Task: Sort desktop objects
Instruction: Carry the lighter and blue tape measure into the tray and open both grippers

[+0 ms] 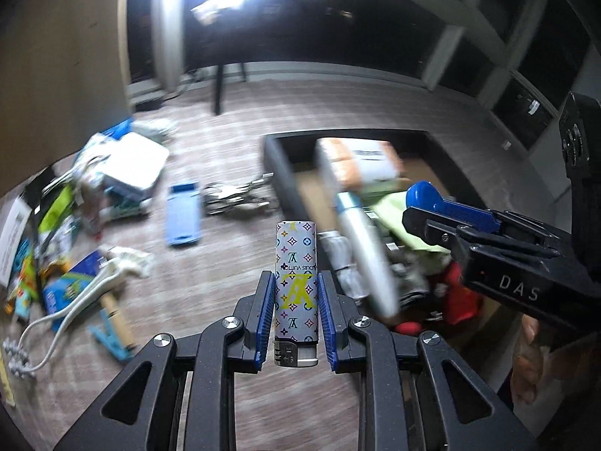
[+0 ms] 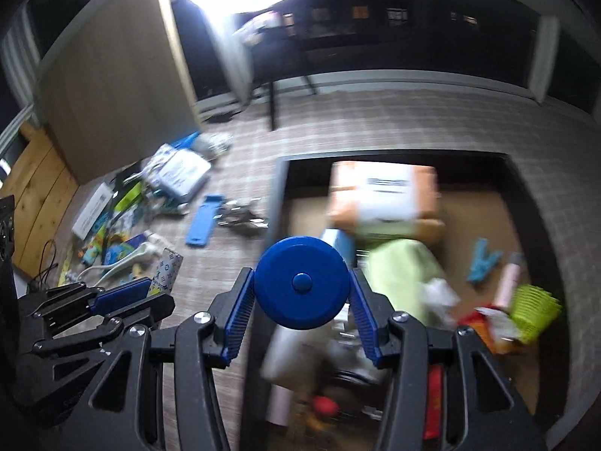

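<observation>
We note the left hand-held gripper (image 1: 295,297) pinching a patterned lighter (image 1: 295,293). The right hand-held gripper (image 2: 302,293) clamps a blue round disc (image 2: 302,282), dark bin (image 2: 280,188) at twelve o'clock.

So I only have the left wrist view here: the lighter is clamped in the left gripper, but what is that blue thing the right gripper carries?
Observer: In the right wrist view it is a round blue disc with a small button at its centre, clamped between the right gripper pads.
Operator: Anything in the far right of the box that I can't see?
Observer: Yes, a lime-green ribbed basket lies against the right side of the dark-walled box.
Operator: Anything else near it?
Observer: A light-blue clip lies on the box's brown floor, up-left of the basket.
</observation>
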### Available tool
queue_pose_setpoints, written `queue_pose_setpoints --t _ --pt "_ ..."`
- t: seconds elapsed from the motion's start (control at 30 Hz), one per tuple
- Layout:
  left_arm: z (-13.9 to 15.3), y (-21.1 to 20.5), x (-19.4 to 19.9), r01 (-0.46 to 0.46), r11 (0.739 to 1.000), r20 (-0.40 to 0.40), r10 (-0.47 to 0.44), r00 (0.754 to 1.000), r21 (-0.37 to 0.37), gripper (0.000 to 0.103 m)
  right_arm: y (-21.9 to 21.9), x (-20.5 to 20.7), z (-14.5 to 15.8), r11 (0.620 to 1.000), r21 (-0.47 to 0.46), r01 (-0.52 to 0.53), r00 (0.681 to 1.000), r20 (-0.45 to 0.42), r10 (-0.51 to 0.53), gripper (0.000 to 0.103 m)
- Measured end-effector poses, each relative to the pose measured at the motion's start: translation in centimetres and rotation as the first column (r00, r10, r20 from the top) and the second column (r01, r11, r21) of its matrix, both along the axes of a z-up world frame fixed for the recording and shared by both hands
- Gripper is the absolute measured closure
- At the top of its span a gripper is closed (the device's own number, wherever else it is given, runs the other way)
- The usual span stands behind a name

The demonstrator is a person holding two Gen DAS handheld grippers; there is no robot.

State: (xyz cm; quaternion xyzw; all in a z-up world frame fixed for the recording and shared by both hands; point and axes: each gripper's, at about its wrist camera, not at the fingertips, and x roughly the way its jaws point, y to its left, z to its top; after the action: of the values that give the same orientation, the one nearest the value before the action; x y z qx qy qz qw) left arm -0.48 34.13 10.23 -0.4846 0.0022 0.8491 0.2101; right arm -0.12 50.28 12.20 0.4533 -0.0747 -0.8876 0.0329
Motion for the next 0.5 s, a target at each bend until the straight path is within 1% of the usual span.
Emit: queue_pose_setpoints --t 0.13,0.33,0.5 --pt "0.1 3.4 0.2 0.054 0.999 0.0 -0.054 0.999 0.005 0.081 4.0 1.5 0.3 0.997 0.011 0.076 0.997 -0.002 -0.076 0.054" --pt "0.3 7.2 0.7 0.108 0.994 -0.006 -0.108 0.994 -0.003 0.081 9.3 3.4 0.4 0.986 0.014 0.164 0.986 0.0 -0.164 0.054" --pt "0.5 9.8 1.0 0.134 0.991 -0.009 -0.134 0.991 -0.013 0.081 11.7 4.5 0.1 0.979 0.012 0.202 0.979 0.008 -0.202 0.054"
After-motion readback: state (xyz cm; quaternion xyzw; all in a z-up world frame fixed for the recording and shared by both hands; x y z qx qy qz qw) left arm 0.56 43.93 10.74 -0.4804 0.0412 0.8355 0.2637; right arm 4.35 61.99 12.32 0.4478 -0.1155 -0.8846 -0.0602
